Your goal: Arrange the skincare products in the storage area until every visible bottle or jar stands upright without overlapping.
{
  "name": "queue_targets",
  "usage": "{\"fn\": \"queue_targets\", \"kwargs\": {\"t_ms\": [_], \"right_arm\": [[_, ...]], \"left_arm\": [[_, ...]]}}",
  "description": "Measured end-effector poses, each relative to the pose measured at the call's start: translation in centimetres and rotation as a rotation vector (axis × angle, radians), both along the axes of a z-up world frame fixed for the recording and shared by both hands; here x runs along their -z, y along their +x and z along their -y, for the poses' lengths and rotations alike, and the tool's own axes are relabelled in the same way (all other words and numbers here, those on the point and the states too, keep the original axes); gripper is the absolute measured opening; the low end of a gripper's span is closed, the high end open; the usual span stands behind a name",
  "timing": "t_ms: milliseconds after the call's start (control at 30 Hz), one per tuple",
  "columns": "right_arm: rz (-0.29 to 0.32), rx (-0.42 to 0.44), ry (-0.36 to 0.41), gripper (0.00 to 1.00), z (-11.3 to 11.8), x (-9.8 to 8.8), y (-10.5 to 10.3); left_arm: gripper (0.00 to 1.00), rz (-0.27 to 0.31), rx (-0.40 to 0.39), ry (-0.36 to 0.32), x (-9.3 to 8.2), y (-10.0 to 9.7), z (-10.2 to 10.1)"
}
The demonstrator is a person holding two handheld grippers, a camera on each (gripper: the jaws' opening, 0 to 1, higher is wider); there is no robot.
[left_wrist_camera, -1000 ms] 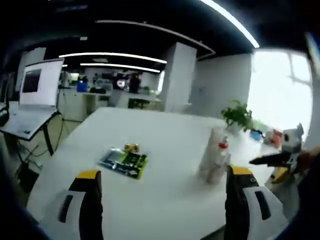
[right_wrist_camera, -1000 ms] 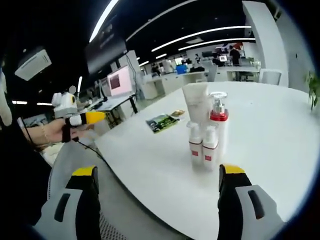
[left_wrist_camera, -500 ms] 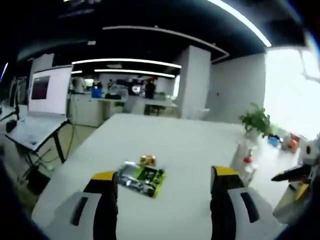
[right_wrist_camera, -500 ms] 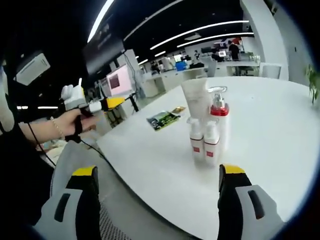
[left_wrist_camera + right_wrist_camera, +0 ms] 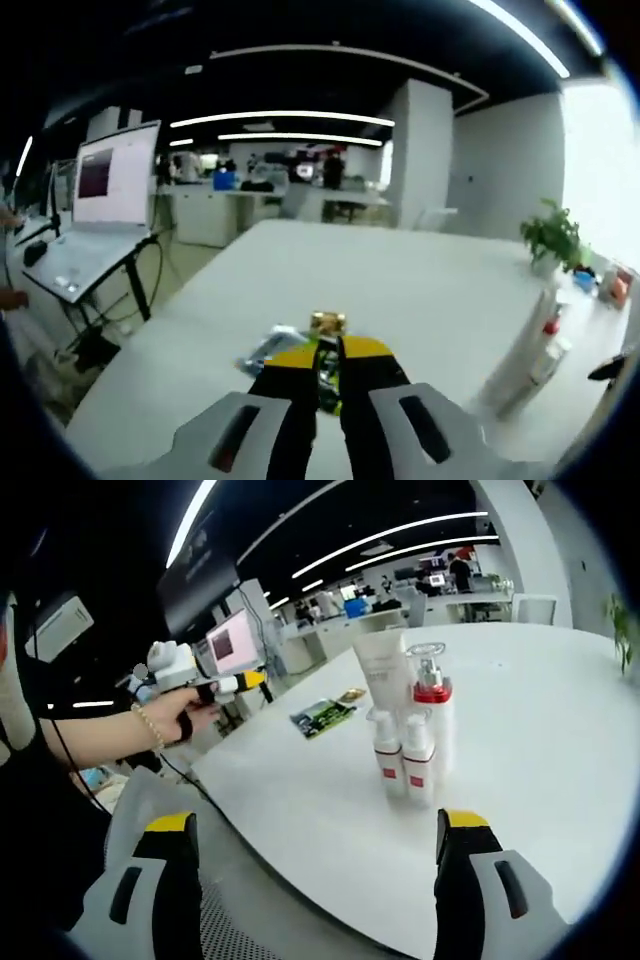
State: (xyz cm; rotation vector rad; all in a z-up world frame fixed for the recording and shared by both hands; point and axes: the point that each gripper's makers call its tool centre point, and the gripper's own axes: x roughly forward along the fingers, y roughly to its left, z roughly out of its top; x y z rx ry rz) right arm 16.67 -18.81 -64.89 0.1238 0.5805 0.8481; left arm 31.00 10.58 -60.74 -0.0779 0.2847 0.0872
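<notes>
- We are seeing a white table [image 5: 540, 750] carrying the skincare group near its middle in the right gripper view; all four items are standing upright and clustered, touching or nearly so.
- A tall white tube [image 5: 381, 672] is standing cap-down at the back; its printing is too small for us to read.
- A pump bottle [image 5: 432, 718] with a red collar is standing beside it.
- Two small white bottles [image 5: 405, 766] with red label bands are standing in front; we are making out no lettering.
- A green-printed flat packet [image 5: 323, 716] is lying apart from them, text illegible.
- The right gripper [image 5: 310, 832] is hovering with jaws spread wide, holding nothing.
- The left gripper [image 5: 325, 356] is showing jaws closed together, nothing visibly between them; the packet is partly hidden behind the tips.
</notes>
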Motion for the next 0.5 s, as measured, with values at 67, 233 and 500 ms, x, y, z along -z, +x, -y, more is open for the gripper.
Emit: {"fn": "queue_targets", "kwargs": {"t_ms": [67,233,500], "right_arm": [[-0.004,0.004,0.000,0.98,0.1,0.1,0.1],[-0.014,0.005,0.001,0.97,0.0,0.2,0.0],[-0.035,0.021,0.020,0.96,0.1,0.3,0.1]], "left_arm": [[0.00,-0.008,0.104,-0.034,0.2,0.2,1.7],[0.00,-0.042,0.080,-0.186,1.2,1.1,1.7],[0.00,-0.080,0.042,-0.030,3.0,2.3,0.3]]}}
